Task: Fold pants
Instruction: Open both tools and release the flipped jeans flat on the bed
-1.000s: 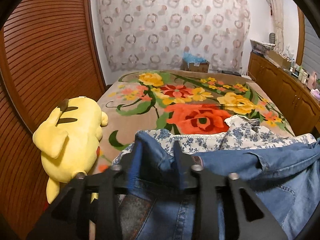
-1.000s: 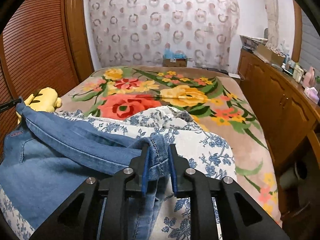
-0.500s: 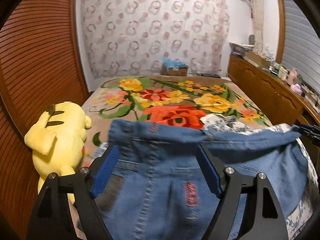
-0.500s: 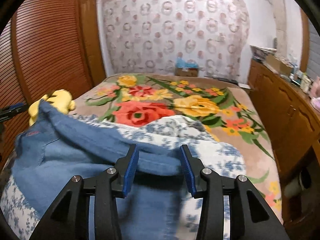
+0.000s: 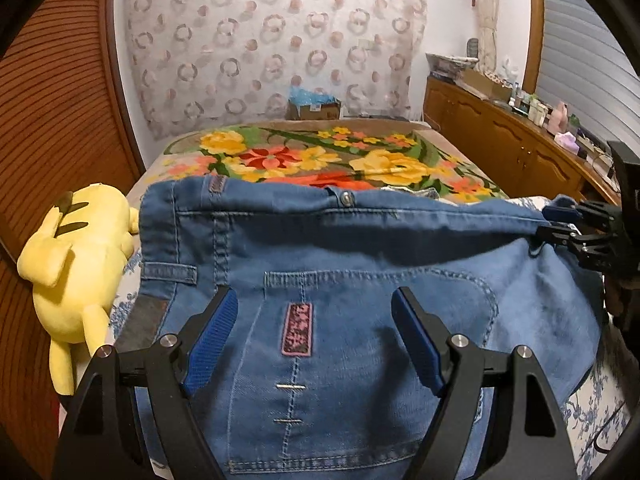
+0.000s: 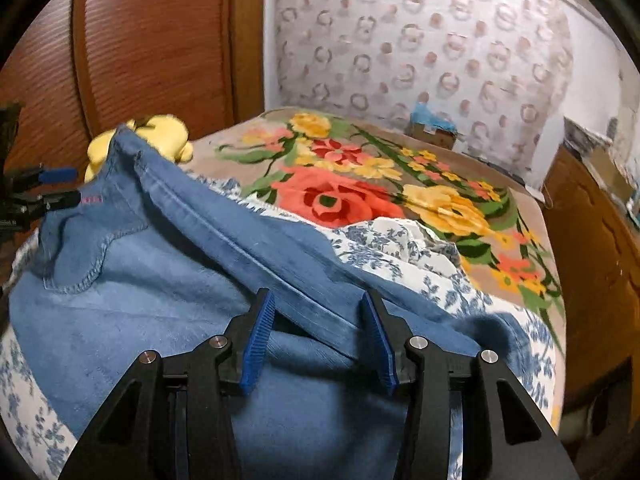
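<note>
Pants (image 5: 360, 264): blue denim cloth, thick, matt, pale stitching, small shiny metal button at waistband. Left gripper (image 5: 312, 332): black matt plastic, blue ribbed pads (image 5: 212, 340), shiny metal screws. Right gripper (image 6: 316, 336): same black plastic, same blue ribbed pads (image 6: 258, 340). Blanket (image 6: 360, 184): soft fuzzy cloth, big flowers printed. Sheet (image 6: 416, 256) under pants: thin white cloth, blue flower print. Plush toy (image 5: 76, 256): yellow, soft, fuzzy. Sliding door (image 5: 60, 120): brown wood, ridged. Cabinet (image 5: 500, 144): brown wood, smooth, a bit glossy. Curtain (image 5: 272, 48): thin cloth, ring pattern.

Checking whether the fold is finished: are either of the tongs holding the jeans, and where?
Nothing is held. The left tongs and right tongs have both just opened; the jeans lie between the pads, unpinched, near the waistband.
</note>
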Demonstrator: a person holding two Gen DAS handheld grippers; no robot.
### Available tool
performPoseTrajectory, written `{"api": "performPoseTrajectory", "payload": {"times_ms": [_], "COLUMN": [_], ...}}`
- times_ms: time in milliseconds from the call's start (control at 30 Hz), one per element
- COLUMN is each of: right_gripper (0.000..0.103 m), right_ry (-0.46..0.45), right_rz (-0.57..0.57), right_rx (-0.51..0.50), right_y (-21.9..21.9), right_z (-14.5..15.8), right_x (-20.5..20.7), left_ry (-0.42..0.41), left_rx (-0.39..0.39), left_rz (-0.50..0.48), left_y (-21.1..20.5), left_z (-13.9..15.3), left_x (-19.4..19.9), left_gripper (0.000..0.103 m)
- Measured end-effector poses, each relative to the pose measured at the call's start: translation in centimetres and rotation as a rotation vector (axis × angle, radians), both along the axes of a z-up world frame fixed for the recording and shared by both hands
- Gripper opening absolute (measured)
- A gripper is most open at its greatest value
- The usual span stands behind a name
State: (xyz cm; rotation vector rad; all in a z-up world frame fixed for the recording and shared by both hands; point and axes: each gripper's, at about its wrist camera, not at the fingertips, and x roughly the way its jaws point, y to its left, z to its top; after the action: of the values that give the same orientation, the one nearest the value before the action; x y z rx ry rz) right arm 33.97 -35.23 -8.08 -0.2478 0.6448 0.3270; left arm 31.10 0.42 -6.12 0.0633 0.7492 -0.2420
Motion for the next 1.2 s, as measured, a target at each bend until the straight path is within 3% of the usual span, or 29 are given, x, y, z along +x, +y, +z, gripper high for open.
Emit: {"api": "performPoseTrajectory", "payload": {"times_ms": [167, 233, 333, 467, 533, 633, 867, 1200], "right_gripper": [0.047, 0.027, 0.013, 0.013, 0.027, 0.037, 0.042, 0.042], "right_ry": [0.043, 0.046, 0.009, 0.008, 0.016, 0.011, -0.01, 0.066], "right_rz": [0.024, 0.023, 0.011, -0.05, -0.062, -0.094, -0.178, -0.28], "right_rx": [-0.1, -0.095, -0.082, -0.011, 0.006, 0.026, 0.128, 0.143], "right_y": [1.3, 1.2, 1.2, 0.4, 0.4, 0.0, -3.2, -5.5], "right_z": [0.4, 0.9, 2.0, 2.8, 2.6, 2.1, 2.3, 0.3], "right_x": [2.5, 3.3, 4.0, 5.6, 5.8, 4.7, -1.9, -11.4], "left_ry": [0.01, 0.011, 0.015, 0.015, 0.014, 0.015, 0.015, 0.014], "left_rx": [0.012, 0.013, 0.014, 0.016, 0.013, 0.011, 0.0, -0.015], "left_rz": [-0.01, -0.007, 0.0, 0.011, 0.019, 0.028, 0.028, 0.017], "left_y": [-0.4, -0.3, -0.1, 0.2, 0.6, 1.1, 1.7, 1.6], "left_z": [-0.3, -0.4, -0.5, -0.5, -0.5, -0.5, -0.5, -0.6], "left_x": [-0.3, -0.4, -0.6, -0.8, -0.9, -1.2, -2.7, -5.0], "left_gripper": [0.08, 0.08, 0.08, 0.08, 0.08, 0.08, 0.08, 0.08]}}
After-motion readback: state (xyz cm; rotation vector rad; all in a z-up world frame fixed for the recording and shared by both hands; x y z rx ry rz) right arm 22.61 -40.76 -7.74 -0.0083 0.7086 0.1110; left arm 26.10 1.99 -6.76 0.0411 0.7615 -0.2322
